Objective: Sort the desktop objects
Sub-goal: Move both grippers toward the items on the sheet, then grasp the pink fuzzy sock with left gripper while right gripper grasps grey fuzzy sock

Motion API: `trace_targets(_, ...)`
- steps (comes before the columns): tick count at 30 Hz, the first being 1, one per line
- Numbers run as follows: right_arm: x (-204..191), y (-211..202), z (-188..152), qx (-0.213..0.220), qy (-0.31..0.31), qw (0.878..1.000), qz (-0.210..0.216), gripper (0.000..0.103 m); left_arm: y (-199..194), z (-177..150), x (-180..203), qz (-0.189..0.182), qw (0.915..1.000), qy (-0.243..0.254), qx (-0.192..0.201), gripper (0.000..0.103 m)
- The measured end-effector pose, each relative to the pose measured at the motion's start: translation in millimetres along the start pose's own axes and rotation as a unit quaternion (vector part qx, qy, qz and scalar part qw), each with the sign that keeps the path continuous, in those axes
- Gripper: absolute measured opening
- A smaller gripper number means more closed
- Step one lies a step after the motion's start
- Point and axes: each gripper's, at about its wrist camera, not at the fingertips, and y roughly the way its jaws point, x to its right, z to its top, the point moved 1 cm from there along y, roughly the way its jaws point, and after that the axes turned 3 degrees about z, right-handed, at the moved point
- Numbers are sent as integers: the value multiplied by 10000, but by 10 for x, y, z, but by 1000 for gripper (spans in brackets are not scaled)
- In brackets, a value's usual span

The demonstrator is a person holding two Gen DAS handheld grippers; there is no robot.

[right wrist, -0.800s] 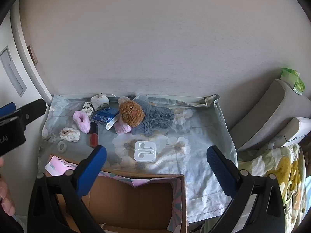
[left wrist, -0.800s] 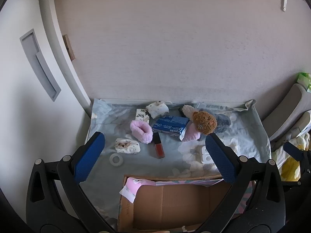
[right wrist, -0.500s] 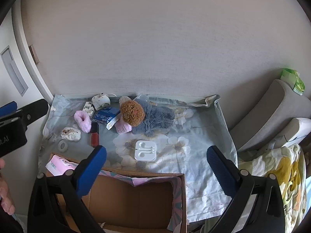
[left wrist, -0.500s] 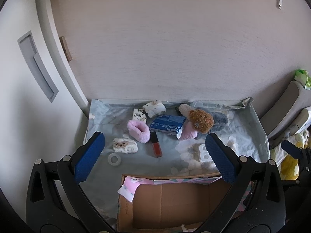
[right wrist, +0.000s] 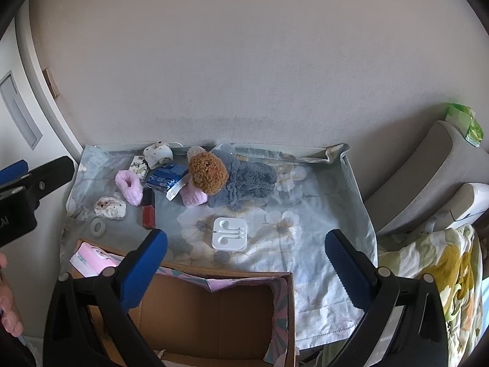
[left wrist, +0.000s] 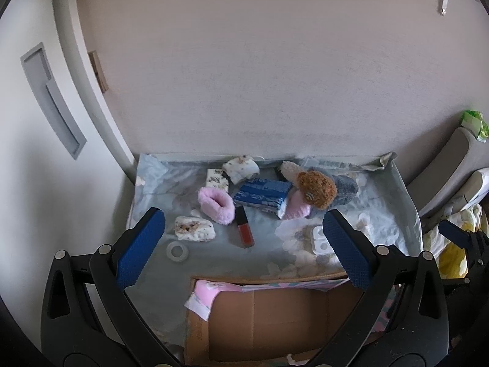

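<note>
Lying untouched on the flowered cloth (right wrist: 321,214), the desk clutter marks this as the opening step: nothing is picked, and the cardboard box (right wrist: 214,315) at the near edge of the cloth looks empty apart from a pink packet (right wrist: 91,258) at its left corner. Landmark is the plush toy (right wrist: 232,180), brown-headed and grey-bodied, near the wall. Just in front of it sits the white earphone case (right wrist: 229,233), alone on open cloth. Touching the toy's left side is a blue carton (right wrist: 166,179), with a pink fuzzy slipper (right wrist: 129,187) further left and a second pink one tucked under the toy's head. A red lip gloss tube (left wrist: 244,231) lies left of and in front of the toy, beside the slipper; beyond that, a rolled patterned sock (left wrist: 194,229) and a clear tape ring (left wrist: 177,249). Left gripper (left wrist: 241,246) hovers above the box's far rim, jaws spread full and empty; right gripper (right wrist: 244,263) likewise wide and empty, over the earphone case. Judgement: the next move calls for choosing one item, descending and closing on it; the earphone case looks easiest for the right side, being isolated and flat.
</note>
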Motion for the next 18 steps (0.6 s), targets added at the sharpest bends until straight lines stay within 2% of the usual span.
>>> trace_targets(3, 28, 1, 19, 19, -29, 10000, 26, 103, -17, 42, -171, -8, 10000, 17, 63, 103)
trace_targets(7, 81, 36, 58, -29, -120, 9994, 320, 103, 96, 58, -521, -26, 9999, 124, -34, 103)
trace_targets(12, 126, 145, 169, -78, -589, 9974, 409, 103, 447, -47, -918, 37, 9989, 256, -386, 103)
trace_targets(18, 253, 568, 290, -477, -1082, 9908, 652, 103, 1041, -206, -1117, -291, 9928, 538, -1032, 103)
